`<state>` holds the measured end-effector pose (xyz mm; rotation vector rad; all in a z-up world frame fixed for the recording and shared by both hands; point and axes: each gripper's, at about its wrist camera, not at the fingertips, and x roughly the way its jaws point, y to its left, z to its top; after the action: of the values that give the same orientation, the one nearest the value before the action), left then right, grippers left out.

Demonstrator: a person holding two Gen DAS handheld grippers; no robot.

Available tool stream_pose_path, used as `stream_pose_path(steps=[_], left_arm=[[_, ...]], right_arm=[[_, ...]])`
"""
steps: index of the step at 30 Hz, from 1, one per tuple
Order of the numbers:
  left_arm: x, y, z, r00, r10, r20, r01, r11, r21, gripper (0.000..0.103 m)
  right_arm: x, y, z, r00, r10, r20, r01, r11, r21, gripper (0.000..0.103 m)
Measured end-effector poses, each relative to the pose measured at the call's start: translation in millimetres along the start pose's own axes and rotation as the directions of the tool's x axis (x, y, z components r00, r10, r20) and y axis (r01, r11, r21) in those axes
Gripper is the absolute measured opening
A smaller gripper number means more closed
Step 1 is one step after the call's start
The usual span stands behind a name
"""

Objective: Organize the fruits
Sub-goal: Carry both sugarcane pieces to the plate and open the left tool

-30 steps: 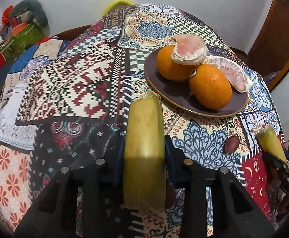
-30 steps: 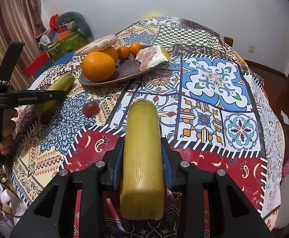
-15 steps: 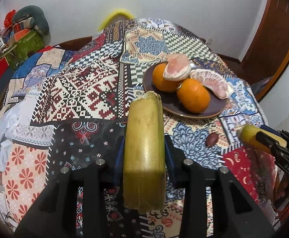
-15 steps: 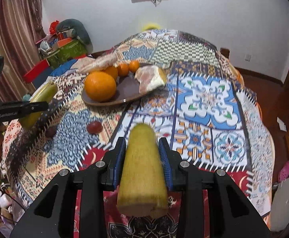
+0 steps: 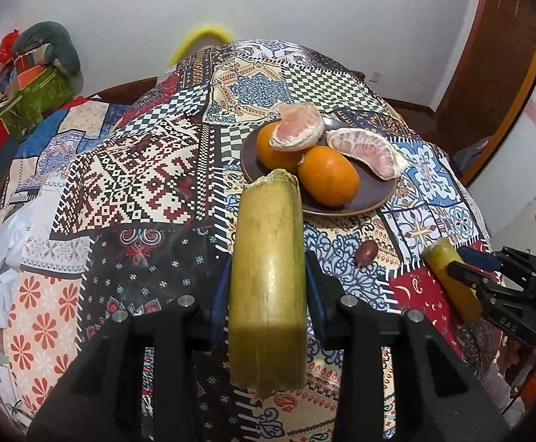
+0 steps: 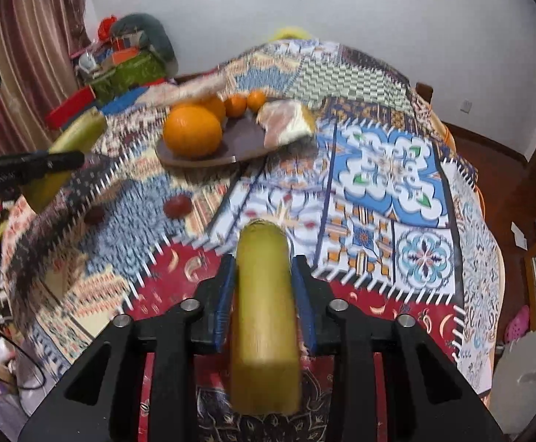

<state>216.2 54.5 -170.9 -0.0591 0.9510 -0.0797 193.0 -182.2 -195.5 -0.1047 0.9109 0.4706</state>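
My left gripper (image 5: 268,283) is shut on a yellow-green sugarcane piece (image 5: 268,276), held above the patchwork tablecloth. My right gripper (image 6: 264,287) is shut on a second sugarcane piece (image 6: 264,302); it also shows in the left wrist view (image 5: 452,283) at the right. A brown plate (image 5: 371,195) holds two oranges (image 5: 328,175) and peeled pomelo segments (image 5: 371,149). In the right wrist view the plate (image 6: 246,140) lies far left with oranges (image 6: 192,130) on it. The left gripper's cane (image 6: 69,147) shows at the left edge there.
A small dark red fruit (image 5: 365,250) lies on the cloth between plate and right gripper; two such fruits (image 6: 177,205) show in the right wrist view. Boxes and bags (image 5: 28,92) pile up at the far left. A wooden door (image 5: 496,55) stands at the right.
Both grippers have risen and pulled back from the table, each still holding its cane piece. The plate looks smaller and farther in both views.
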Motion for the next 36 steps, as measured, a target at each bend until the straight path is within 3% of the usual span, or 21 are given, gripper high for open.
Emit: stream_pose_path(steps=[12, 21, 36], left_arm=[[-6, -1, -3, 1.000, -0.019, -0.009, 0.018, 1.000, -0.015, 0.038], [-12, -6, 2, 1.000, -0.024, 0.020, 0.024, 1.000, -0.009, 0.038], [-16, -2, 25, 0.995, -0.058, 0.084, 0.061, 0.998, -0.028, 0.038]], right_arm=[[24, -2, -2, 0.997, 0.004, -0.074, -0.004, 1.000, 0.003, 0.033], [7, -10, 6, 1.000, 0.011, 0.000, -0.011, 0.998, 0.065, 0.031], [-10, -4, 77, 0.992, -0.008, 0.130, 0.006, 1.000, 0.016, 0.031]])
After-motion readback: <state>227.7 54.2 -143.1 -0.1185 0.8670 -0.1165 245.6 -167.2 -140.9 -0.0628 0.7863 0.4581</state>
